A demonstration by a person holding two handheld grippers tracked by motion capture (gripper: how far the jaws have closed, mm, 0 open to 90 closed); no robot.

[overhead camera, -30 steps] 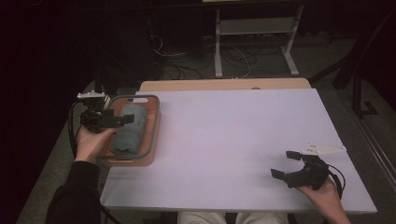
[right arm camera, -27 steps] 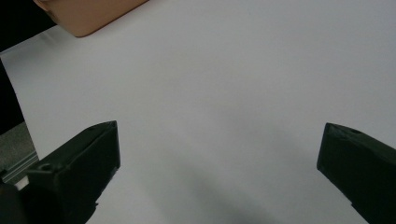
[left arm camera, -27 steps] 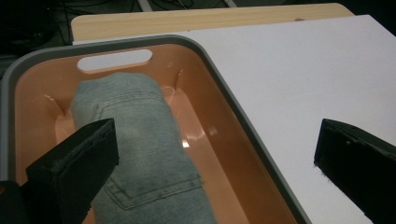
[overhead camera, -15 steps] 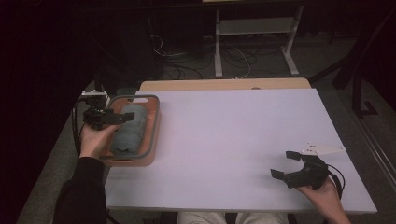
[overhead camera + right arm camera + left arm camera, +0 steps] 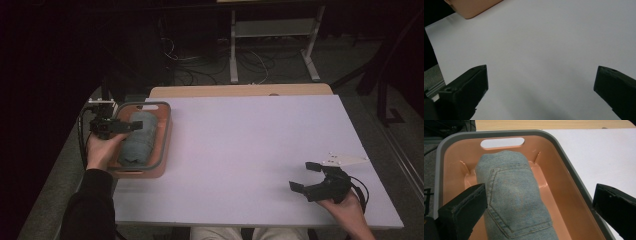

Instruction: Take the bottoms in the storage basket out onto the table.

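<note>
since a second ago the left gripper (image 5: 131, 126) has drawn a little toward the left rim of the basket (image 5: 165, 131), and the sleeve behind it has slid further up the table's left edge; the right gripper (image 5: 305, 177) has hardly shifted.

in the high view, the salmon basket with its grey rim sits at the left edge of the white table (image 5: 250, 150). a roll of folded jeans (image 5: 137, 142) lies lengthwise inside it. the left gripper hovers over the basket's near-left part, above the jeans, held by the left hand (image 5: 102, 150). at the table's near right corner the right hand (image 5: 345, 207) holds the right gripper low over the bare surface, its jaws spread wide and grasping nothing. a grey three-cornered plate (image 5: 345, 160) lies just behind it.

in the left gripper view, the jaws stand far apart, released: one sits by the left flank of the jeans (image 5: 514, 202), though i cannot tell if it touches the cloth, and the other is out over the basket's (image 5: 564, 170) right rim. a back pocket with stitched seams faces up. the handle slot (image 5: 502, 143) shows in the far wall.

in the right gripper view, both jaws are spread wide over plain white table (image 5: 544, 50), with a corner of the basket (image 5: 474, 7) at the top left.
</note>
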